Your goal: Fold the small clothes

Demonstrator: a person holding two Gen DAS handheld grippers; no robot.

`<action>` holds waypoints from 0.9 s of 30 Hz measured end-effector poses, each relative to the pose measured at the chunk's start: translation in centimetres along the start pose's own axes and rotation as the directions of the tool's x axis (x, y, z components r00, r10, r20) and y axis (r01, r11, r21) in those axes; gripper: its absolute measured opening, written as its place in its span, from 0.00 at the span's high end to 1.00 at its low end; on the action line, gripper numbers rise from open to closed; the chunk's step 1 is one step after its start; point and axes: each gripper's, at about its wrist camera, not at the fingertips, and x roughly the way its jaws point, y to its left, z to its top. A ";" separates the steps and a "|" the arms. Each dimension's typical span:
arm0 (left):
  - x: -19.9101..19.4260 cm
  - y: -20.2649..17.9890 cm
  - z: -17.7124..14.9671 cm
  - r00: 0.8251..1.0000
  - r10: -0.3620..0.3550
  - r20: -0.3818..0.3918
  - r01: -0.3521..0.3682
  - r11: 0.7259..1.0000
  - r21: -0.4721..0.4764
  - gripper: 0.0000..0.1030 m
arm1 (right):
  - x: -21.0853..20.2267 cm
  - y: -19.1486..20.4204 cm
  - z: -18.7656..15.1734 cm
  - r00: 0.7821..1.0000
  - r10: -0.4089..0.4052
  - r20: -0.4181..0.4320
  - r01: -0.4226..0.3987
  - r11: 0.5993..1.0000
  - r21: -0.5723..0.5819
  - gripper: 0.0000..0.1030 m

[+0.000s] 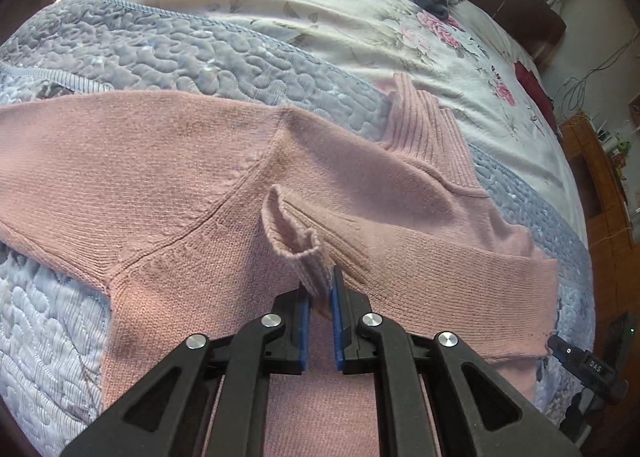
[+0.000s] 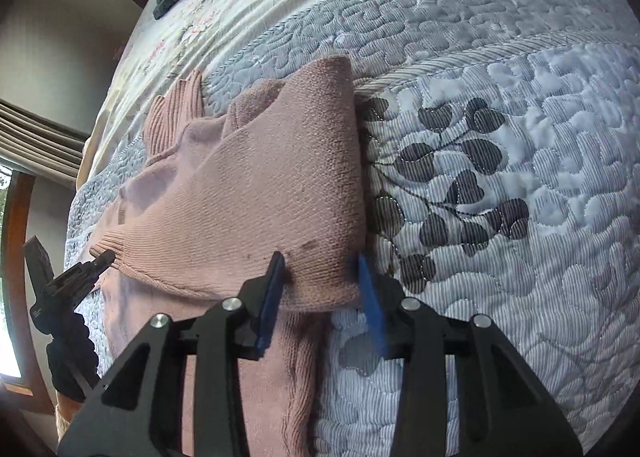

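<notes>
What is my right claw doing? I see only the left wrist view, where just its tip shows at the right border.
Observer: The right claw is open, and a folded corner of the pink sweater sits between its fingers.
Operator: Where does this fold end?
Observer: Its right edge runs straight away from the claw on the blue quilt, next to a dark leaf print.
Operator: Is more cloth below the claw?
Observer: Yes, a ribbed strip of the sweater comes out from under the fold and runs back toward the camera.
</notes>
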 end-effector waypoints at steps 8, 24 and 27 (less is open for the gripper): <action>1.9 0.5 -0.4 0.998 0.048 -0.047 -0.045 0.998 0.049 0.84 | 1.3 0.3 -0.5 0.996 -0.082 -0.028 0.081 0.996 -0.036 0.69; 2.7 -3.3 0.2 0.998 0.027 -0.060 -0.019 0.992 0.126 0.68 | 4.3 8.4 -1.2 0.994 -0.075 -0.077 0.061 0.984 -0.168 0.64; 3.9 -2.0 -0.2 0.998 -0.005 -0.060 0.011 0.995 0.102 0.70 | 5.0 7.9 -1.4 0.995 -0.063 -0.075 0.050 0.986 -0.162 0.62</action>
